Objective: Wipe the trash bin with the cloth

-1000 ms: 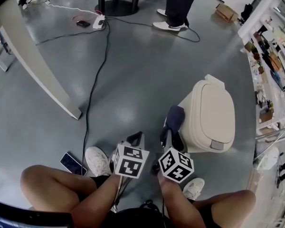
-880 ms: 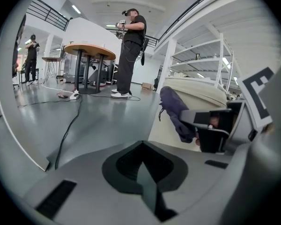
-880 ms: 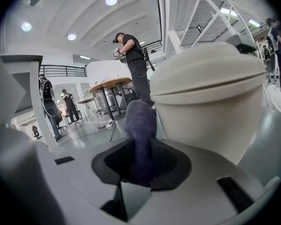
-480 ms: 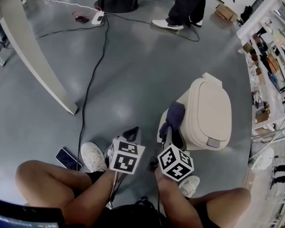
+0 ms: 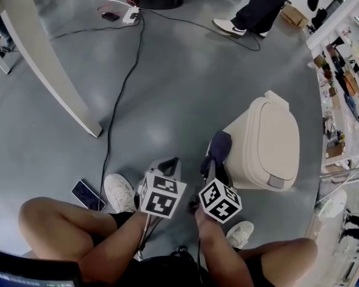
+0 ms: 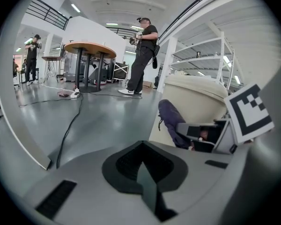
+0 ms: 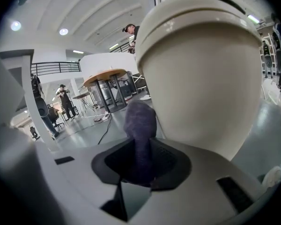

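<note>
Clamping bunched purple cloth (image 5: 221, 145), right hand-held gripper (image 5: 212, 171) sits beside rounded beige trash bin (image 5: 269, 142).

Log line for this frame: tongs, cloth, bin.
left tongs: shut, empty | right tongs: shut on dark purple cloth | cloth at side wall of beige plastic lidded trash bin, contact unclear

The trash bin (image 5: 269, 142) is smooth plastic (faintly glossy), the cloth (image 5: 220, 146) matt.
</note>
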A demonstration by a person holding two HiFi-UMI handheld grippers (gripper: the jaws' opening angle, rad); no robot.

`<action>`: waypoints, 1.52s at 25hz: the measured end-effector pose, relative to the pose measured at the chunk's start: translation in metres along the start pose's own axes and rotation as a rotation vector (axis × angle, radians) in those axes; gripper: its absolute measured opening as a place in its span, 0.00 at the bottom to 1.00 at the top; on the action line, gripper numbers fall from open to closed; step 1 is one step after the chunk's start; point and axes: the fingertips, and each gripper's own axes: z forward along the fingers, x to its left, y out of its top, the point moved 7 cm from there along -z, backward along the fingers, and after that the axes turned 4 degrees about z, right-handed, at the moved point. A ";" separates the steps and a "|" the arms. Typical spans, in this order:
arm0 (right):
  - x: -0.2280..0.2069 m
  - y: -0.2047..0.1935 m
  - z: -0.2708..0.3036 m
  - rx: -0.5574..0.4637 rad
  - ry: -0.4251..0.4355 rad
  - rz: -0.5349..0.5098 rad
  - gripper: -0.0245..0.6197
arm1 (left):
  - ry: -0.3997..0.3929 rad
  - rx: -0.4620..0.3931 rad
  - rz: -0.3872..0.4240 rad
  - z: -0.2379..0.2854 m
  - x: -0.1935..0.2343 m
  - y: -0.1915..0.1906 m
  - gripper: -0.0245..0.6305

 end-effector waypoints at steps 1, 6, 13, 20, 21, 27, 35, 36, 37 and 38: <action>-0.002 -0.004 0.003 0.009 -0.005 -0.001 0.20 | 0.000 0.003 0.002 0.001 0.000 -0.001 0.03; -0.009 -0.024 0.019 0.061 -0.030 0.006 0.20 | -0.001 0.024 0.008 0.002 0.002 -0.007 0.04; -0.025 -0.052 0.045 0.140 -0.084 0.002 0.20 | -0.004 0.035 0.017 0.008 0.005 -0.010 0.03; -0.031 -0.079 0.061 0.206 -0.129 -0.012 0.20 | -0.017 0.055 0.028 0.013 0.004 -0.012 0.04; -0.032 -0.084 0.062 0.218 -0.135 -0.018 0.20 | -0.018 0.057 0.031 0.013 0.003 -0.012 0.03; -0.035 -0.098 0.067 0.261 -0.152 -0.036 0.20 | -0.017 0.066 0.035 0.015 0.004 -0.012 0.04; -0.015 -0.066 0.061 0.166 -0.103 -0.080 0.20 | -0.023 0.045 -0.010 0.014 0.005 -0.008 0.04; -0.011 -0.060 0.059 0.151 -0.094 -0.072 0.20 | -0.020 0.041 -0.008 0.013 0.005 -0.007 0.03; -0.006 -0.053 0.058 0.135 -0.083 -0.061 0.20 | -0.017 0.038 -0.006 0.012 0.006 -0.006 0.04; 0.000 -0.046 0.056 0.117 -0.072 -0.050 0.20 | -0.013 0.035 -0.005 0.011 0.008 -0.006 0.04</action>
